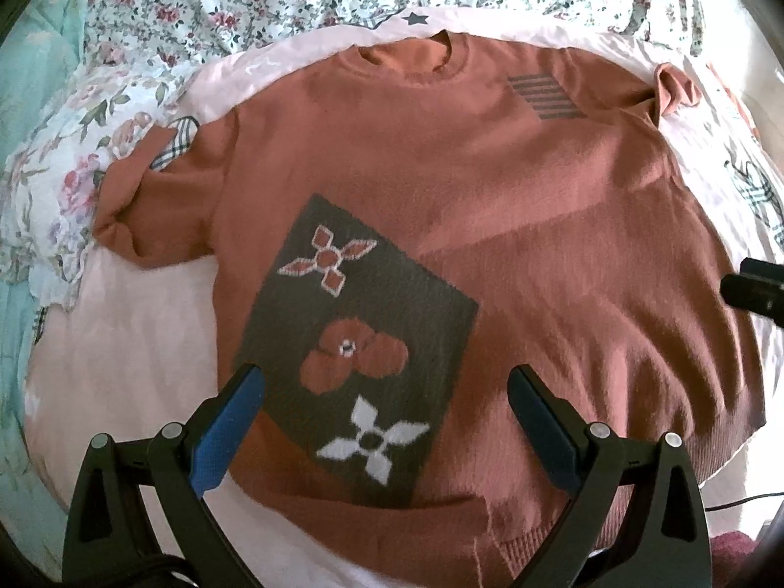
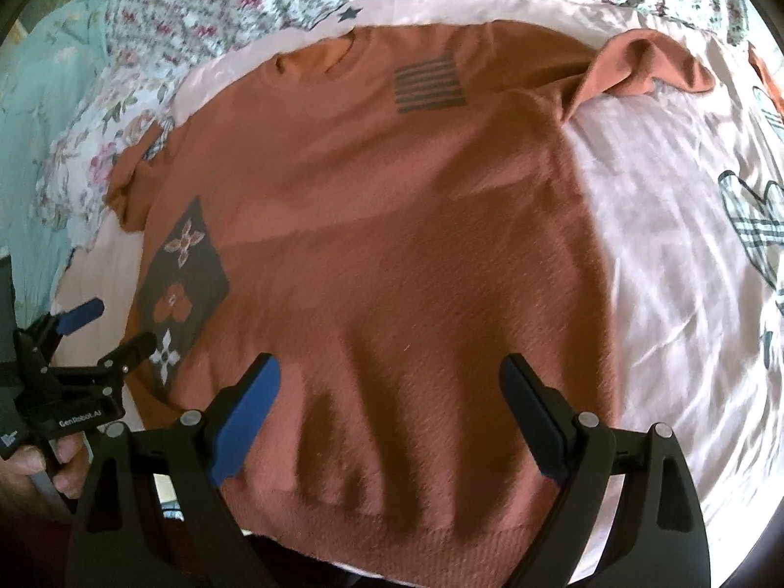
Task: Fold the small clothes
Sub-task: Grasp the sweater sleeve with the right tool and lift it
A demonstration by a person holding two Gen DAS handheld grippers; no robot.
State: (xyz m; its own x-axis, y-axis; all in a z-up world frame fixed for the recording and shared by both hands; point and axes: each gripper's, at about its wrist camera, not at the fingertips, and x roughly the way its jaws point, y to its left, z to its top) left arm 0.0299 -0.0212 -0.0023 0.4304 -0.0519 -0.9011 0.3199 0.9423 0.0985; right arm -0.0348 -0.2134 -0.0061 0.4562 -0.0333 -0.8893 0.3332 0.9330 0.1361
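Sweater (image 1: 441,186) lies flat, unfolded; left gripper (image 1: 387,421) and right gripper (image 2: 392,406) hover spread above its hem, ready to pinch.

Rust sweater (image 1: 490,186), grey flowered panel (image 1: 353,333)

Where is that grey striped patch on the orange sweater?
The striped patch sits high on the orange sweater, right of the neckline in both views, near the bunched sleeve.

fuzzy knit sweater (image 1: 490,225), glossy satin sheet (image 2: 661,245)
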